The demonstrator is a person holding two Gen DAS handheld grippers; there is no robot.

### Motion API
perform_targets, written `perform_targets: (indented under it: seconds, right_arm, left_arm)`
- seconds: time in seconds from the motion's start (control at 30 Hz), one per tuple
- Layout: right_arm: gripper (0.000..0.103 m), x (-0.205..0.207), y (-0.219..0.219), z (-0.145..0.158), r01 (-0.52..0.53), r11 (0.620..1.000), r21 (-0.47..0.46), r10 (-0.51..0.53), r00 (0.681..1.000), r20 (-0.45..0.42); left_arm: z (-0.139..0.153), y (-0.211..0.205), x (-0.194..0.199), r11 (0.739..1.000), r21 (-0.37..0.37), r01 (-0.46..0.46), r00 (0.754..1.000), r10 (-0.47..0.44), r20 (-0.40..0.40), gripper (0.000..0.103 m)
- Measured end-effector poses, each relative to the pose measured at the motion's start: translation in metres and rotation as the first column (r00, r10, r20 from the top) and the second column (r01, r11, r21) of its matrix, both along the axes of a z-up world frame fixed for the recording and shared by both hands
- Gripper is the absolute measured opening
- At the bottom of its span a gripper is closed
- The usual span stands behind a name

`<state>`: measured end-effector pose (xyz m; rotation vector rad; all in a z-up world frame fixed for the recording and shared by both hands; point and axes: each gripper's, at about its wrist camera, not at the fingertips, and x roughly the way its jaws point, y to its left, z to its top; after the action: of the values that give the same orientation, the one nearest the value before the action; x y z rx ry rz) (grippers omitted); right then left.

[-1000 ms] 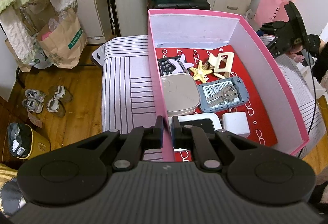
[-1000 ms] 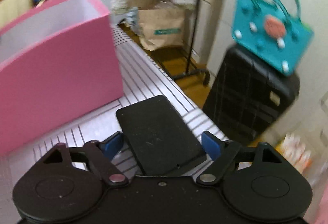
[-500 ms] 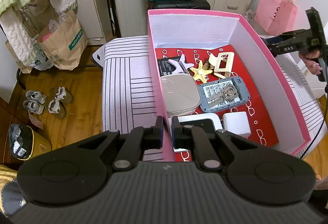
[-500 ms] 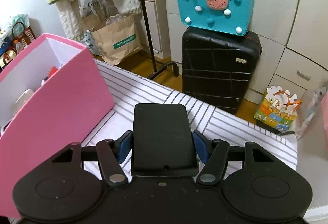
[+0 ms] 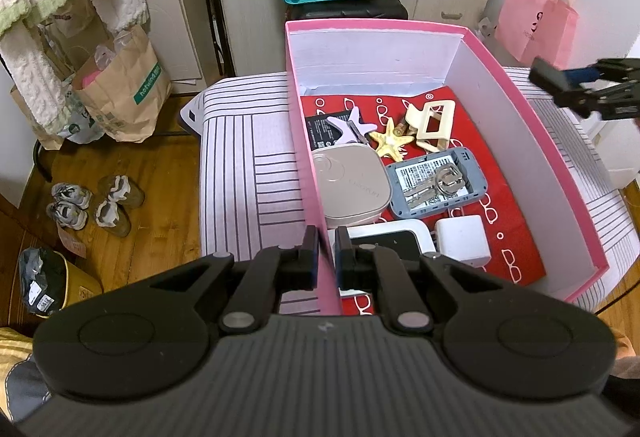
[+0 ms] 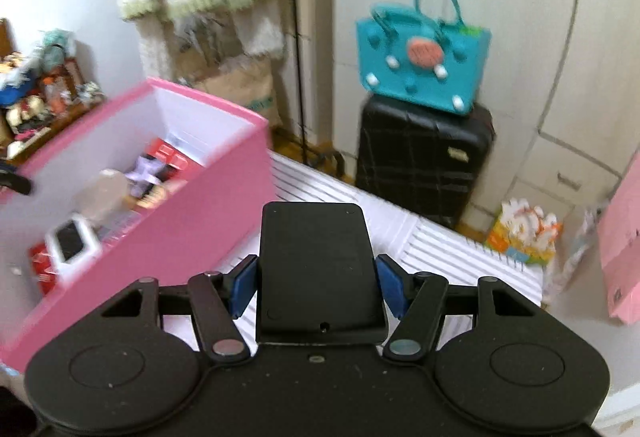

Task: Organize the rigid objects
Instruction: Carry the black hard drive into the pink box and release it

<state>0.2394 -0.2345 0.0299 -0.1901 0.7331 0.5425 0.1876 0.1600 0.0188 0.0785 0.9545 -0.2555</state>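
**Black slab in your right hand, pink box open to its left**

Nearest you, your left hand-held gripper (image 5: pixel 327 253) is pinched tight on the near end of the pink box's left wall, one finger outside it and one inside, so you are steadying the pink box (image 5: pixel 532 125) rather than carrying anything. The box sits on a striped bed (image 5: pixel 248 157), not a worktop.

Your right hand-held gripper (image 6: pixel 318 287) holds the flat black device (image 6: pixel 316 261) across its width, the blue pads (image 6: pixel 244 279) pressing both long edges. Its jaws have just closed in on it within the last second, and they stand fairly wide because the slab is wide. Its long axis runs straight away from you, along the fingers.

What the coming move turns on: from your right wrist view the box opening lies to the left of the slab and somewhat below it, its right wall between the two. In the left wrist view the slab shows at the right edge, above and outside the box's right wall, so I judge it needs to travel left across that rim before going down.

Inside, the near and middle floor is crowded: a white charger block (image 5: pixel 462 241), a grey device with keys (image 5: pixel 436 183), a pale rounded case (image 5: pixel 350 189), then hair clips and a starfish (image 5: pixel 392 145). The far end and right strip of red lining (image 5: pixel 508 205) look freest. The right hand is the nearer one to that space.
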Motion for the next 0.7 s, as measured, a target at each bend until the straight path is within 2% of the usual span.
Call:
perform_targets:
  seconds: [0.17, 0.23, 0.5, 0.57, 0.7]
  right_arm:
    - [0.068, -0.028, 0.035, 0.029, -0.104, 0.994, 0.035, 0.102, 0.993, 0.057]
    - [0.068, -0.034, 0.054, 0.036, -0.148, 0.988, 0.040, 0.146, 0.988, 0.054]
    - [0.068, -0.004, 0.132, 0.034, -0.178, 0.975, 0.132, 0.196, 0.970, -0.141]
    - [0.068, 0.008, 0.157, 0.023, -0.177, 0.977, 0.116, 0.196, 0.964, -0.181]
    - [0.068, 0.031, 0.195, -0.001, -0.148, 0.989, 0.025, 0.150, 0.968, -0.202]
  left_arm:
    - [0.000, 0.000, -0.001, 1.000, -0.002, 0.003, 1.000, -0.003, 0.000, 0.007]
    - [0.001, -0.001, -0.001, 1.000, -0.006, 0.007, 1.000, -0.007, 0.001, 0.007]
    - [0.000, 0.008, 0.002, 0.999, -0.046, 0.019, 1.000, -0.019, -0.009, 0.008]
    - [0.000, 0.010, 0.002, 0.998, -0.052, 0.024, 1.000, -0.024, -0.007, 0.008]
    - [0.000, 0.011, 0.001, 0.998, -0.055, 0.032, 0.999, -0.032, -0.001, 0.009]
